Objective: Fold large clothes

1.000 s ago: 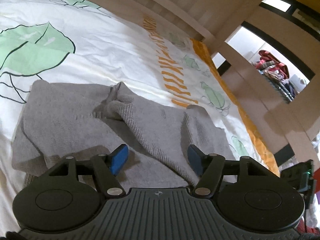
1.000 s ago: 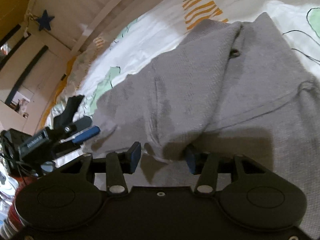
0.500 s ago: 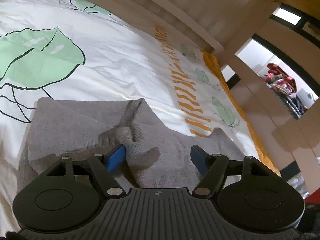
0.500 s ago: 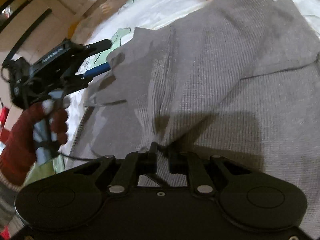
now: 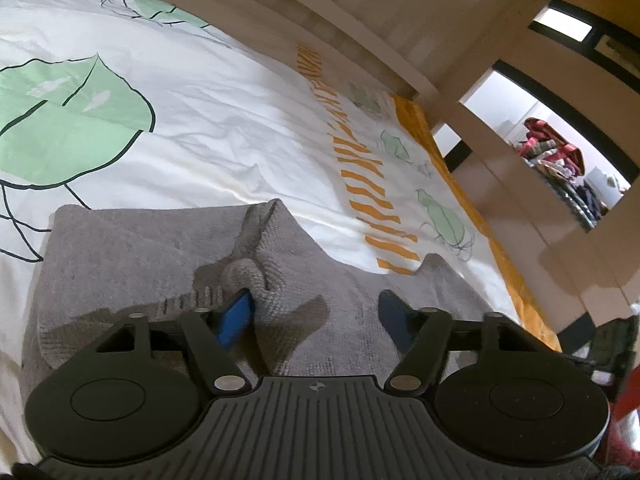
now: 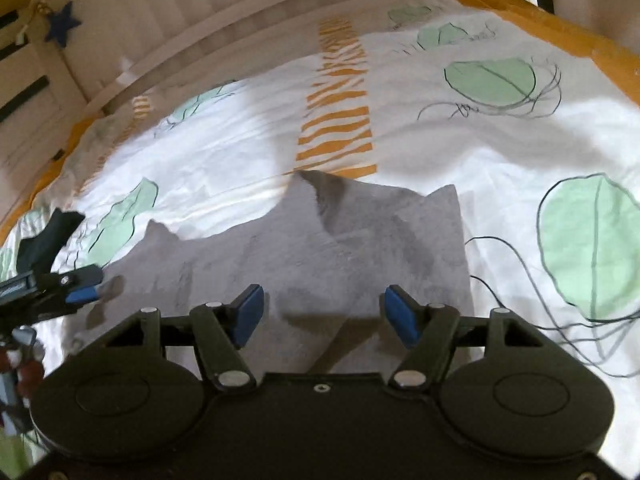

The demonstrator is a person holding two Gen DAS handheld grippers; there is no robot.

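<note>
The grey garment (image 6: 320,248) lies folded at lower centre on the bed (image 6: 240,152). The left gripper (image 5: 316,316) is closing, the right gripper (image 6: 322,310) opening; both fingers grip nothing.

The garment (image 6: 320,256) is lying on the bedspread (image 6: 500,152), toward its near side. Beyond the bedspread, a headboard (image 6: 240,20) is running along the far edge. The right gripper (image 6: 324,314) is hanging over the garment's near part, its jaws opening with nothing between them. The left gripper (image 6: 80,284) is sitting at the garment's left edge, possibly touching it, its jaws closing.
</note>
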